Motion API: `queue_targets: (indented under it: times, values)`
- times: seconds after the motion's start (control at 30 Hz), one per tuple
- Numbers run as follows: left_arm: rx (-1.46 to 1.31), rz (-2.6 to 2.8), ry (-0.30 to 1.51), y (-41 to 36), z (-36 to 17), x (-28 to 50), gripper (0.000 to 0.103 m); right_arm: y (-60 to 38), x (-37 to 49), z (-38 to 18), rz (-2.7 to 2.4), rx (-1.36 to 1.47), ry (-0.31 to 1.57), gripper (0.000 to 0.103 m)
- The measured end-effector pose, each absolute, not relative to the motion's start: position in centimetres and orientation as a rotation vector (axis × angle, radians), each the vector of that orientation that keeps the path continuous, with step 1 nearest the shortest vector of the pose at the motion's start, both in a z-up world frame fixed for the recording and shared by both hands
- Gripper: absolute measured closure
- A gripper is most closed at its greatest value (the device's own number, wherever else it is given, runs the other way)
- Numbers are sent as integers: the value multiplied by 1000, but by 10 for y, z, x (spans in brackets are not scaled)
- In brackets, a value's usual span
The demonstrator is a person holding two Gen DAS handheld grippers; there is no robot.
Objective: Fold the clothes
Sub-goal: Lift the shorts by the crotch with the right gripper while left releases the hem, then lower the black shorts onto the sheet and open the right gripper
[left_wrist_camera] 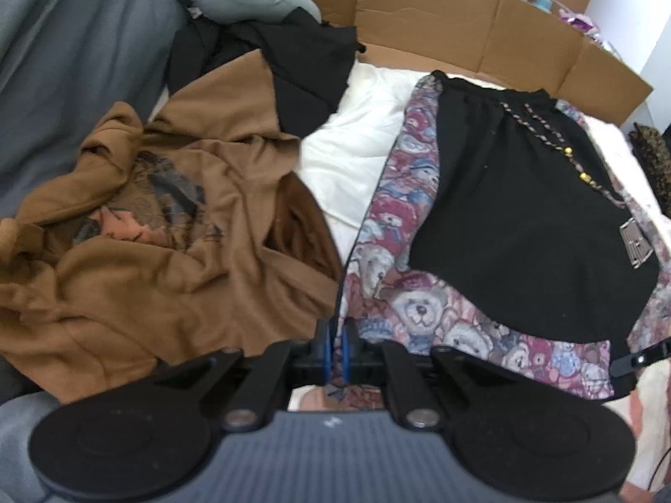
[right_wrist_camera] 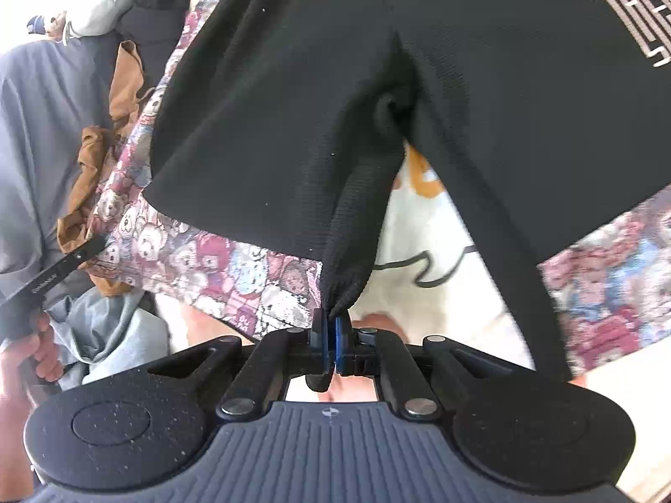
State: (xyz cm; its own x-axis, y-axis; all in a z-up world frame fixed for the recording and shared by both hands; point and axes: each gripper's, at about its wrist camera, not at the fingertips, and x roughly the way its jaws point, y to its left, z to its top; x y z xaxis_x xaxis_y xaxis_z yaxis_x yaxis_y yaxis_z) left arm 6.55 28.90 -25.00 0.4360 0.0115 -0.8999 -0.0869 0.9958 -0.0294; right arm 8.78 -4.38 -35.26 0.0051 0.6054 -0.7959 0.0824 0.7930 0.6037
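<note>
Black shorts (left_wrist_camera: 524, 218), waistband away from both claws: left claw (left_wrist_camera: 335, 348) pinches bear-print hem, right claw (right_wrist_camera: 331, 335) pinches crotch.

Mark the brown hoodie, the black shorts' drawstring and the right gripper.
brown hoodie (left_wrist_camera: 176, 260): left wrist view, crumpled front.
drawstring (left_wrist_camera: 541, 130): left wrist view, braided cord below the waistband.
right gripper (right_wrist_camera: 332, 337): right wrist view, between fingertips.

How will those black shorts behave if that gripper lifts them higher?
The black shorts will probably droop: the pinched hem already bunches into a limp fold at the right gripper. They look light, thin knit. Likely not slippery, so they may drag the teddy-bear fabric underneath.
</note>
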Motion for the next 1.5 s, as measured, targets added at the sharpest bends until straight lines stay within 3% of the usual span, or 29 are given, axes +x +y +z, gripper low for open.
queue_targets:
  times: [0.67, 0.8, 0.9, 1.03, 1.13, 1.23, 1.5]
  values:
    - [-105, 131, 1260, 316, -324, 74, 97, -28, 81, -376, 462, 488, 1683, 103]
    - [-143, 133, 1252, 322, -324, 71, 91, -30, 84, -371, 463, 527, 1677, 94]
    - [-172, 145, 1250, 327, -325, 70, 81, -27, 86, -372, 450, 531, 1662, 79]
    - [-207, 141, 1236, 332, -324, 62, 78, -20, 86, -379, 406, 525, 1675, 79]
    - [-220, 134, 1225, 334, -325, 57, 79, -16, 85, -384, 389, 526, 1682, 81]
    - [-234, 131, 1208, 334, -324, 55, 91, -4, 83, -382, 422, 485, 1692, 103]
    - [-217, 159, 1216, 334, -314, 55, 97, -6, 84, -370, 496, 383, 1704, 103]
